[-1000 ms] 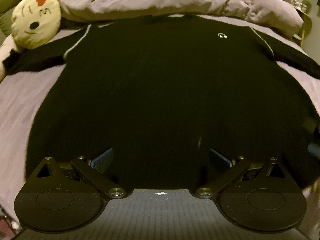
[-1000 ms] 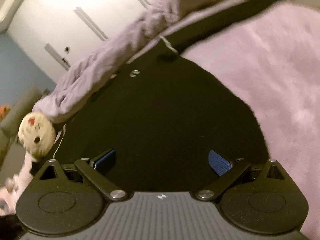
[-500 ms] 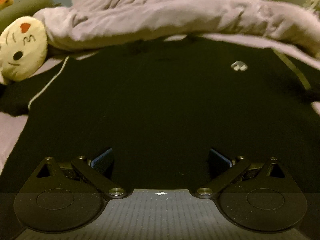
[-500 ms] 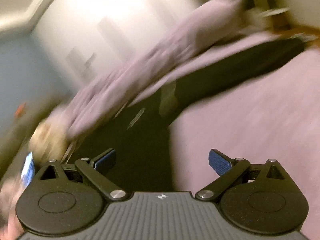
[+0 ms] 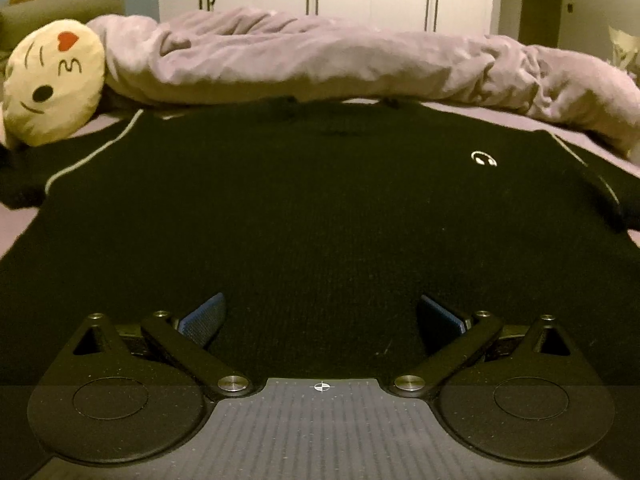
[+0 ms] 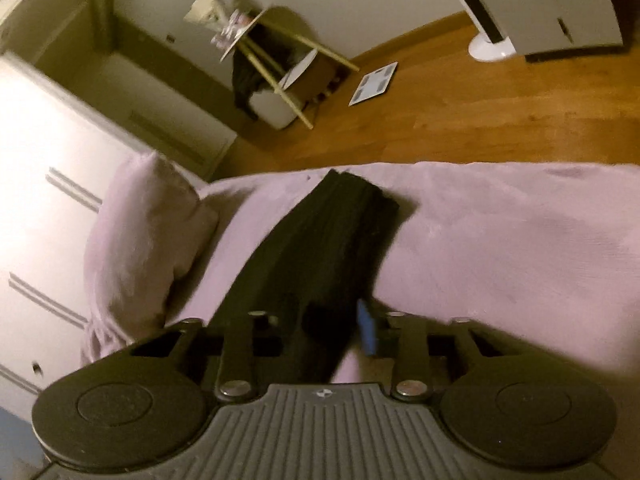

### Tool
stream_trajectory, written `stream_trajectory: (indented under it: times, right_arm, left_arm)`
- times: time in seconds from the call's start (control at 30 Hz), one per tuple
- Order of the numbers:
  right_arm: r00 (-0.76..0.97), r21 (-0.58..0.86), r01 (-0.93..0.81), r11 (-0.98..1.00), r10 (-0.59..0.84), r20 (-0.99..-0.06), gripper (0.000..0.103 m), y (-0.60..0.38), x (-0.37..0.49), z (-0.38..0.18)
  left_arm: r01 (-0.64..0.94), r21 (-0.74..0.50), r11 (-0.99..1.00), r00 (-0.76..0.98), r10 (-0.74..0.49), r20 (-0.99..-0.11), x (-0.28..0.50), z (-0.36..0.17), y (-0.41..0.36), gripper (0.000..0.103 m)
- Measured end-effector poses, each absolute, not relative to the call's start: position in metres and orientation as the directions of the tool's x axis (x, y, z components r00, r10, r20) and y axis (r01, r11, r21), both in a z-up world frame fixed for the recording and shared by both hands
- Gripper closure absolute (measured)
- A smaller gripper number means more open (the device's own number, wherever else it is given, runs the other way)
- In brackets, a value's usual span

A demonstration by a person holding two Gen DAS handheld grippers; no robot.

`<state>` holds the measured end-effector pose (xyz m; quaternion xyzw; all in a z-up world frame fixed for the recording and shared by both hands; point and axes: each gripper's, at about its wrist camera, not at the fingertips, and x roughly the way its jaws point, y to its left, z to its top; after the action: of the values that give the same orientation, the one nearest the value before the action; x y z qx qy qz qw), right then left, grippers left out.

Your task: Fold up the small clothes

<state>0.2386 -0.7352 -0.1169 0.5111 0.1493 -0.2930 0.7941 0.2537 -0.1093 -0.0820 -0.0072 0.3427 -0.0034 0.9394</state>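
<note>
Right wrist view showed the right tool (image 6: 334, 330) closing on the sleeve (image 6: 332, 240) between its jaws; it should pinch fully before lifting.

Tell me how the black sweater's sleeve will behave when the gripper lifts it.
Probably floppy: the sleeve lies limp on the bed, so it should drape and sag from the closing right gripper. The sweater looks like knit, so likely grippy, not slippery.
</note>
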Motion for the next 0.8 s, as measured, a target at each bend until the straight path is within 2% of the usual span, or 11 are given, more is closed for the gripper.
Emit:
stream_trajectory:
  times: [0.1,0.2,0.37,0.6,0.8]
  right_arm:
    - [0.78,0.721,0.621,0.308,-0.327,-0.533,0.091,-0.735,0.252,-0.119]
    - [0.784,0.699,0.618,0.36,-0.348,-0.514,0.092,-0.726,0.241,-0.104]
    - [0.851,0.685,0.526,0.504,-0.319,-0.418,0.092,-0.688,0.247,-0.043]
    - [0.952,0.629,0.262,0.732,-0.09,-0.291,0.092,-0.558,0.301,0.055]
    - [0.943,0.553,0.053,0.831,0.14,-0.302,0.092,-0.409,0.361,0.062]
  left_arm:
    - [0.003,-0.016,1.0,0.768,-0.012,-0.64,0.252,-0.083,-0.109,0.0]
    - [0.003,-0.014,1.0,0.764,-0.012,-0.645,0.252,-0.083,-0.109,0.0]
    - [0.033,-0.024,0.999,0.741,-0.041,-0.671,0.254,-0.075,-0.104,0.0]
    - [0.002,-0.126,0.992,0.693,-0.092,-0.715,0.231,-0.054,-0.053,0.0]
    - [-0.112,-0.176,0.978,0.669,-0.057,-0.741,0.206,-0.049,0.022,0.0]
